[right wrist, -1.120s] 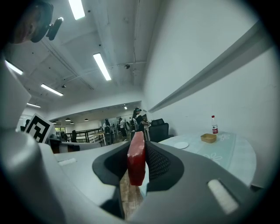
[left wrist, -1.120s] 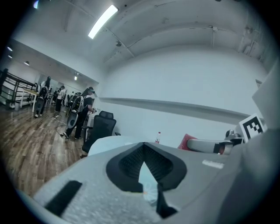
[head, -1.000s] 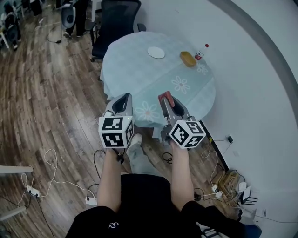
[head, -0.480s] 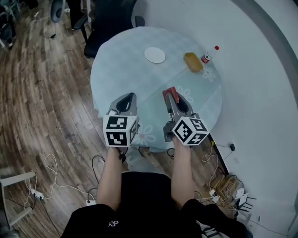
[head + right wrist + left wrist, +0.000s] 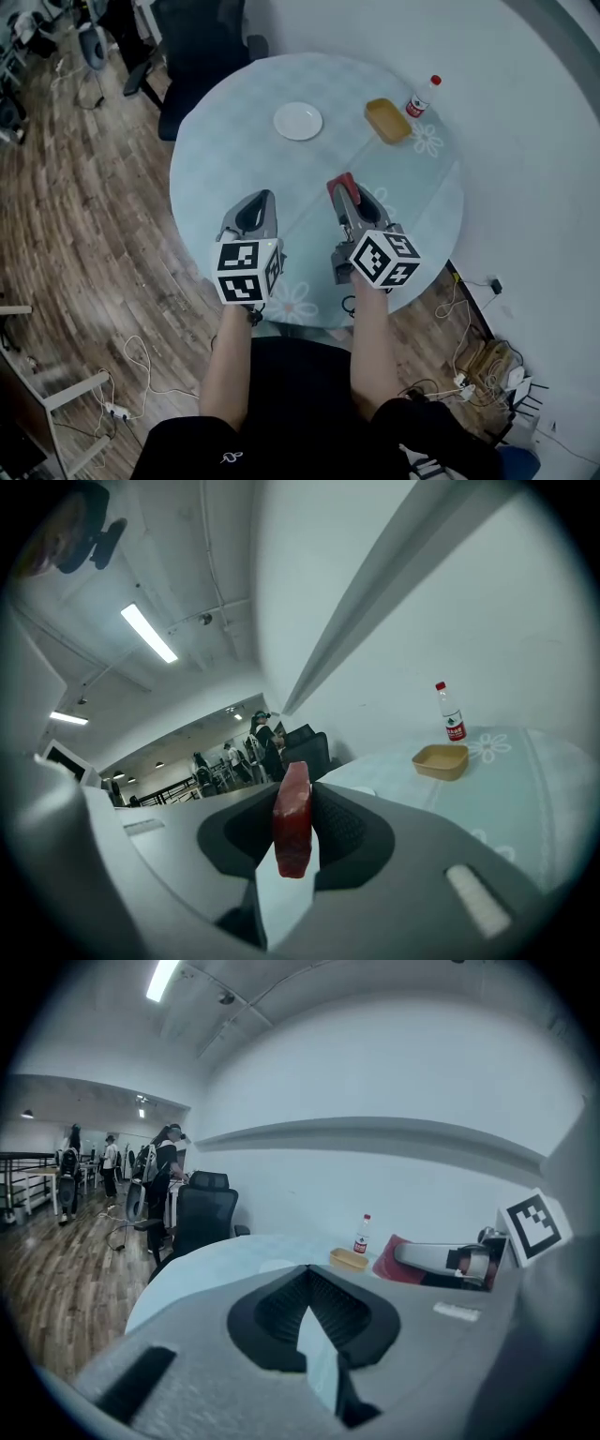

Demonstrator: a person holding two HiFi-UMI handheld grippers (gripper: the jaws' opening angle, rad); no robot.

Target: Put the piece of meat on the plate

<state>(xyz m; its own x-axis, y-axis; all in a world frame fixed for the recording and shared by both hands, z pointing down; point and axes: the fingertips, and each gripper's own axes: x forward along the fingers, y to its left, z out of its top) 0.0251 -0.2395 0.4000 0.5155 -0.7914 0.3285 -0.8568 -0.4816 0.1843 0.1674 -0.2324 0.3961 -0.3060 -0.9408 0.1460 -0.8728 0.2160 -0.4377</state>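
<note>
A red piece of meat (image 5: 338, 184) (image 5: 292, 819) stands on edge between the jaws of my right gripper (image 5: 342, 187) (image 5: 294, 785), which is shut on it above the near half of the round table (image 5: 234, 141). The left gripper view also catches that meat (image 5: 390, 1260). The white plate (image 5: 298, 122) lies bare further across the table, beyond both grippers and slightly left of the right one. My left gripper (image 5: 264, 198) (image 5: 307, 1270) hovers beside the right one, jaws shut with nothing in them.
A yellow dish (image 5: 387, 120) (image 5: 441, 760) and a red-capped bottle (image 5: 422, 96) (image 5: 449, 714) stand at the table's far right by the wall. A black office chair (image 5: 197, 52) stands behind the table. Cables (image 5: 141, 375) lie on the wooden floor.
Both grippers have come forward from before the table's edge to over its near half. The plate is closer to them. The meat stays gripped in the right gripper.
</note>
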